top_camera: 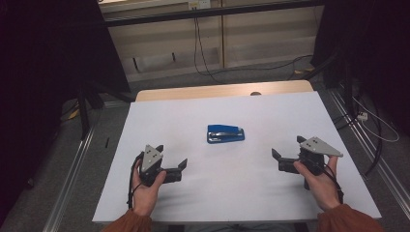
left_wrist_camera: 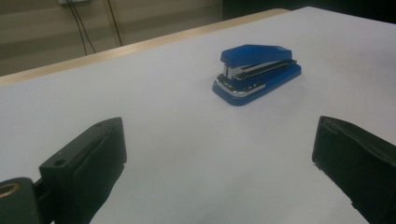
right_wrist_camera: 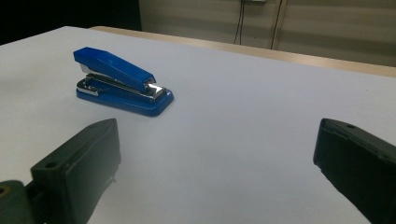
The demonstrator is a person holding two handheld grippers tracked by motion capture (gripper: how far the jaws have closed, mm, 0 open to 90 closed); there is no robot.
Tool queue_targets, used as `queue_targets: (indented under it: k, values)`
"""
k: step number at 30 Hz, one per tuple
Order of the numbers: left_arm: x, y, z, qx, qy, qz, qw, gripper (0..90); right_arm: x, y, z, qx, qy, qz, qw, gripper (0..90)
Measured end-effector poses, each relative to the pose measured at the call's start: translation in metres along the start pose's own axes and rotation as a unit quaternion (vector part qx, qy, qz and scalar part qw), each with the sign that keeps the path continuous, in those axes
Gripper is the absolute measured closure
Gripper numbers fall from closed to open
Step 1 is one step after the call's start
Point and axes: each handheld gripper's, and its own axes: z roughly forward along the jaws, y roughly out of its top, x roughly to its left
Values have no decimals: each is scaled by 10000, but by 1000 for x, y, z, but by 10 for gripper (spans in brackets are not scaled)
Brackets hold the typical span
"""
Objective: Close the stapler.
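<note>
So the blue stapler (top_camera: 226,134) is sitting flat near the middle of the white table (top_camera: 232,193), closed, with nothing around it. Both claws are spread wide with nothing in them: the left gripper (top_camera: 171,162) is low at the near left of the table, the right gripper (top_camera: 287,153) low at the near right, and both are well apart from the stapler and angled in toward it. Biggest risk I can see is the grab itself. The base is a slick, low plastic wedge, so if one jaw touches before the other it'll probably just skate across the tabletop instead of getting pinched. The top arm is hinged and slopes down toward the front, so clamping from above could squeeze it shut or even fire a staple, and the pads might slide off that slope. Gripping across the long sides of the base looks safer to me. Also, if both grippers go in together they could bump each other over such a small target, so I'd pick one
</note>
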Motion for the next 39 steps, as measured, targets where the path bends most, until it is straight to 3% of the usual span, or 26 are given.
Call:
queue_targets:
  k: [8, 14, 19, 26, 30, 39]
  values:
    - [8, -6, -12, 11, 138, -210, 9997, 33, -6, -6, -15, 11, -142, 51, 9999, 7]
    - [9, -11, -22, 109, 249, -121, 9996, 33, -7, -9, -24, -22, -222, 84, 9997, 7]
    - [10, -13, -30, 25, 283, -234, 9993, 33, -7, -15, -29, 25, -315, 87, 9995, 2]
    - [8, -20, -33, 178, 214, -277, 9992, 32, -6, -22, -38, 18, -409, 174, 9990, 1]
    - [9, -20, -35, 137, 341, -300, 9989, 33, -3, -24, -42, 72, -422, 106, 9990, 1]
    - [9, -17, -31, 214, 150, -335, 9991, 32, -4, -23, -39, -45, -373, 192, 9991, 2]
